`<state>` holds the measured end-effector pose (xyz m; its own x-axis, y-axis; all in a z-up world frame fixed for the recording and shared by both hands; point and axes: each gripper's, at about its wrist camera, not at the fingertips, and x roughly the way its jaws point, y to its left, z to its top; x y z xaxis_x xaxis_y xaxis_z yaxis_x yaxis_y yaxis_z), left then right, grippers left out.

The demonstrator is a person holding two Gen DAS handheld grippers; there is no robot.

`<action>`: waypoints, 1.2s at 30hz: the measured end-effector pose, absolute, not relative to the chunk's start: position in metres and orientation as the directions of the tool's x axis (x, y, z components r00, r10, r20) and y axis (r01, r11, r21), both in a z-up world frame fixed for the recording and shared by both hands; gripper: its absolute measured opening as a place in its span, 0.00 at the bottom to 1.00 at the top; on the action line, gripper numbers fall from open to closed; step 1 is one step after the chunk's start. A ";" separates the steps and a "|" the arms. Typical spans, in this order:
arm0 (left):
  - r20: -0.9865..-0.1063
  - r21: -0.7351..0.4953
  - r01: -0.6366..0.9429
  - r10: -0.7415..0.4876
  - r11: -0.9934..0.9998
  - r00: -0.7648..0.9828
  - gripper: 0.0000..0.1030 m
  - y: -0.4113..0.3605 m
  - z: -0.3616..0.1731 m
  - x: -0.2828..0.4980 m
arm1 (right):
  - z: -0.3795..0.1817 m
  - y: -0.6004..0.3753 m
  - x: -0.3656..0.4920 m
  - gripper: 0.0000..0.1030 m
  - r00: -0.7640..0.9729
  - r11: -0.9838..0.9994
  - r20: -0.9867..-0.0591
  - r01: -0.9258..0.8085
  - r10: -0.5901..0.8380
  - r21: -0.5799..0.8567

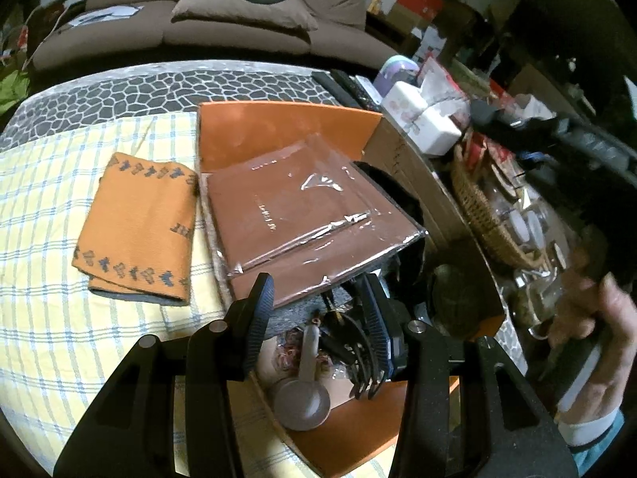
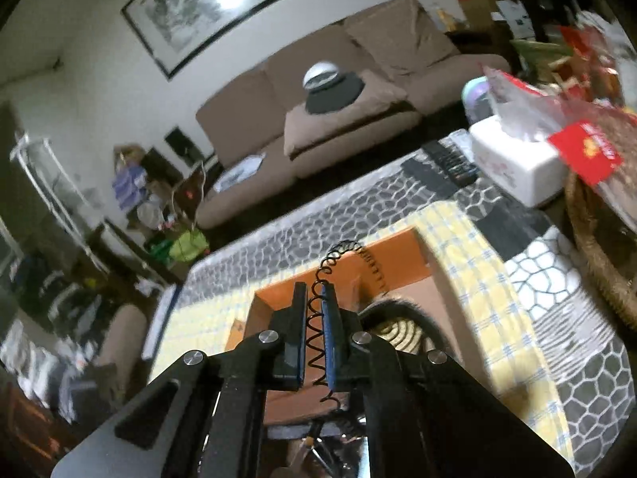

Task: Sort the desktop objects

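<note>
- An orange cardboard box is sitting open on the worktop, which is wearing a yellow-and-white checked cloth over a grey pebble-patterned sheet.
- Inside the box, one flat brown packet in shiny, crinkled clear film is lying tilted on top of a grey felt-like piece; nearer the camera, one rounded beige scoop-shaped item and a black toothed comb-like thing are lying in the box.
- Just left of the box, one folded orange woven cloth with dark blue patterned borders is lying flat.
- Right of the box, one woven wicker basket is holding glass jars.
- The left hand-held gripper is hanging part-open over the box, its ribbed pads pressing on nothing.
- The right hand-held gripper is clenching one thin black wire coil, a wavy zigzag spring arching above the box.
</note>
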<state>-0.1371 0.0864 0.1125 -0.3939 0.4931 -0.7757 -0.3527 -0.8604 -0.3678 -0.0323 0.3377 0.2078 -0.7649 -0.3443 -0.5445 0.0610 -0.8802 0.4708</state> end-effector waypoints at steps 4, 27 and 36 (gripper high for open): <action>-0.784 -0.359 -0.338 0.477 -0.870 -0.397 0.42 0.079 0.113 -0.138 | 0.176 0.283 -0.054 0.09 -0.665 -0.926 -0.670 0.093 -0.331 0.365; -0.794 -0.350 -0.383 0.487 -0.855 -0.362 0.42 0.101 0.106 -0.132 | 0.134 0.369 -0.050 0.28 -0.567 -0.945 -0.810 -0.159 -0.151 0.287; -0.818 -0.303 -0.422 0.460 -0.854 -0.345 0.42 0.122 0.097 -0.123 | 0.106 0.359 -0.060 0.23 -0.480 -0.978 -0.877 -0.184 0.002 0.098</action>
<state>-0.1230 0.1219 0.0972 -0.3454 0.4604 -0.8178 -0.4221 -0.8545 -0.3028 -0.0596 0.3589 0.1060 -0.4796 0.0019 -0.8775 -0.1836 -0.9781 0.0983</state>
